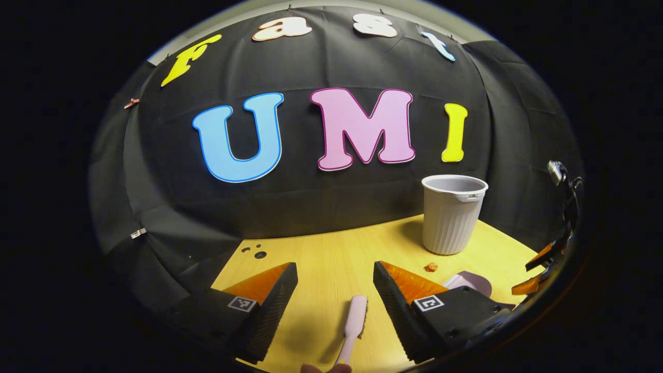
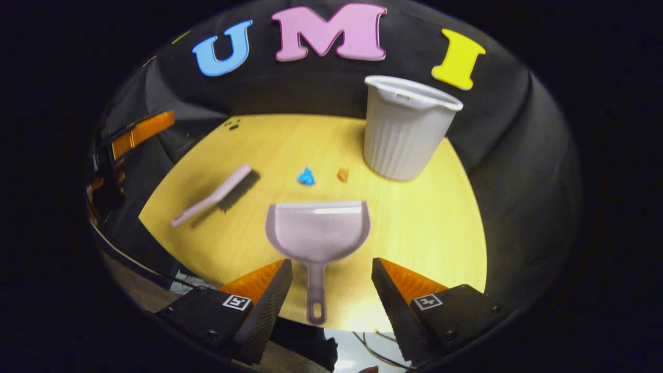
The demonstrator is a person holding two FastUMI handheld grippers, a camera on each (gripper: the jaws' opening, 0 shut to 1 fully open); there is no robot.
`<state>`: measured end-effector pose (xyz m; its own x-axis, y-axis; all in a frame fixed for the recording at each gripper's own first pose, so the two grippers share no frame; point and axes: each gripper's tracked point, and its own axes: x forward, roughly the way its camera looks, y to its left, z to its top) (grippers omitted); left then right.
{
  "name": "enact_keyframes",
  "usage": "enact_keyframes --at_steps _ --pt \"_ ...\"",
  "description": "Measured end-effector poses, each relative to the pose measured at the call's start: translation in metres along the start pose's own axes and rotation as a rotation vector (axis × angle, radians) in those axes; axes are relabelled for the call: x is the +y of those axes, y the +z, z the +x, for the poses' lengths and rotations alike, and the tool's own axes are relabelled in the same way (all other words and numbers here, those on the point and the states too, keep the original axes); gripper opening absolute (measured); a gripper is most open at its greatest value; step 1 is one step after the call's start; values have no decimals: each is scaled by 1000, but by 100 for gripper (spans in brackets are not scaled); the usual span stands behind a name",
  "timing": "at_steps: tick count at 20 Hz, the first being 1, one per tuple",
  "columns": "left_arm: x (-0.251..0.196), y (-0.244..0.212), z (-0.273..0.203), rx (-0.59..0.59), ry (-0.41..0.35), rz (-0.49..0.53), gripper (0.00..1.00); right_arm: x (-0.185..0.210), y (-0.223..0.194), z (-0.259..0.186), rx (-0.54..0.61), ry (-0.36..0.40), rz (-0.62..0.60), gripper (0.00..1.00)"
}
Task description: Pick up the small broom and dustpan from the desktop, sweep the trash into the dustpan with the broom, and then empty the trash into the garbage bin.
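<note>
In the left gripper view the left gripper (image 1: 335, 290) has its fingers wide apart, holding nothing; the pink broom (image 1: 353, 326) lies between them at bottom centre on the tabletop (image 1: 331, 259); in the right gripper view the right gripper (image 2: 331, 287) is equally wide, empty, the dustpan (image 2: 317, 228) handle between its fingers; the garbage bin (image 2: 404, 129) stands upper right, blue scrap (image 2: 306, 177) and orange scrap (image 2: 342, 174) at centre.

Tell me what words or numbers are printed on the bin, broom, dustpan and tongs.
On the bin: none.
On the broom: none.
On the dustpan: none.
On the left tongs and right tongs: square black-and-white pattern tags, no readable words.
</note>
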<state>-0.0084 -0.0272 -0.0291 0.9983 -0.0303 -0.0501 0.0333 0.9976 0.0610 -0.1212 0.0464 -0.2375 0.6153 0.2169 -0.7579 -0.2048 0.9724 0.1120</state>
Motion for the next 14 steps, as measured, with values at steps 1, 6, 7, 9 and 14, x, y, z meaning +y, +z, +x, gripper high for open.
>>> enact_keyframes --at_steps 1,6,7,9,14 --pt "1 -4 0 7 4 -2 94 3 -11 9 42 7 0 96" --pt "4 -20 -5 44 19 -15 94 10 -42 54 170 14 -27 94" --pt "5 -23 -6 48 24 -13 99 12 -45 62 188 15 -26 93" --pt "11 -28 -8 58 37 -7 94 14 -51 77 219 23 -21 88" --pt "23 -36 -12 78 72 -15 94 14 -58 105 269 14 -16 83"
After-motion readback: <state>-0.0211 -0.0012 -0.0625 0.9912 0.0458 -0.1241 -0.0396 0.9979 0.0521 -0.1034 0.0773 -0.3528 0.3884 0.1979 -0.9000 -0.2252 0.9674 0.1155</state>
